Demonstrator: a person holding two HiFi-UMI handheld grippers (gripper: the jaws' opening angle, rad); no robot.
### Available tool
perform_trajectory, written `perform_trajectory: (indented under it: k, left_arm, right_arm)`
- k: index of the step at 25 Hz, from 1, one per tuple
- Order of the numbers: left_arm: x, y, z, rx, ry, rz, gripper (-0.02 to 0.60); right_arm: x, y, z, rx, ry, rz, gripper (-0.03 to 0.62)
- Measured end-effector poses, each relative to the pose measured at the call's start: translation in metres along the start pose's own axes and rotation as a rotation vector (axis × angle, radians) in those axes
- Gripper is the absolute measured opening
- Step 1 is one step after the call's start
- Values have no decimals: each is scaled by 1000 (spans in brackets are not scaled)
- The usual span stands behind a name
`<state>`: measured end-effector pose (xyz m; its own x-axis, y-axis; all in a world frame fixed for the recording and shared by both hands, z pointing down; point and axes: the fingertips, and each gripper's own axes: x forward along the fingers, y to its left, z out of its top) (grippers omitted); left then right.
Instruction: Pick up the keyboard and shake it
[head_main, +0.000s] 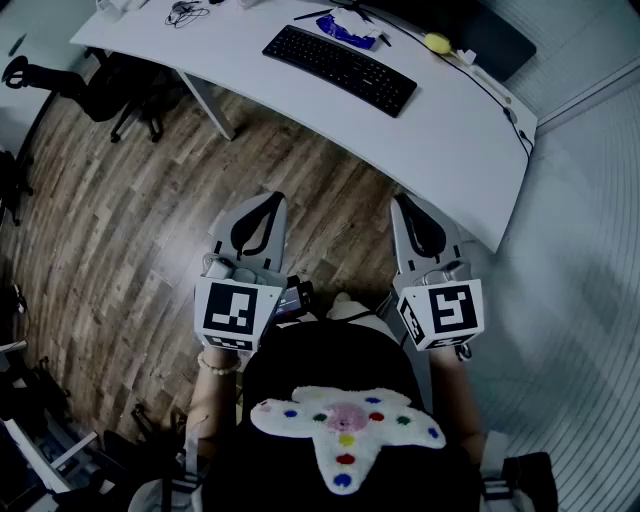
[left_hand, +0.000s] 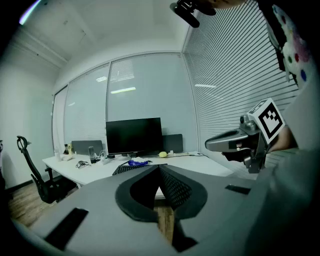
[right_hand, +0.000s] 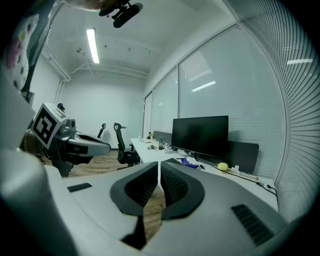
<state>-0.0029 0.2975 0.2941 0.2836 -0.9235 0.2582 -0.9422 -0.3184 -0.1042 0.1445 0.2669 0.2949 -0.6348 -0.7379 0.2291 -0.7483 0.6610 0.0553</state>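
Nearest the person, the left grey two-jaw gripper (head_main: 268, 203) and the right grey two-jaw gripper (head_main: 404, 203) were both clenched with nothing between their jaws. They were held side by side over the brown wood-plank floor (head_main: 150, 220), short of the desk. Farther off, the flat black keyboard (head_main: 340, 70) lay untouched on the white curved desk top (head_main: 430, 150), in front of the black monitor (left_hand: 134, 135). By the look of it, nothing of the task was done. The reach, the grasp, the lift and the shake all remained.
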Motion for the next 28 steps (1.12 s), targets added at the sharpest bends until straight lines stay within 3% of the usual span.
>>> perform_trajectory:
  k: [13,28]
  left_arm:
    - [0,11,-6,0,-1,-26,17]
    - [-2,63,-10,28,-35,-91,17]
  right_arm:
    - [7,10,-1,8,13,-22,43]
    - [36,45,12,32,-1,-103,43]
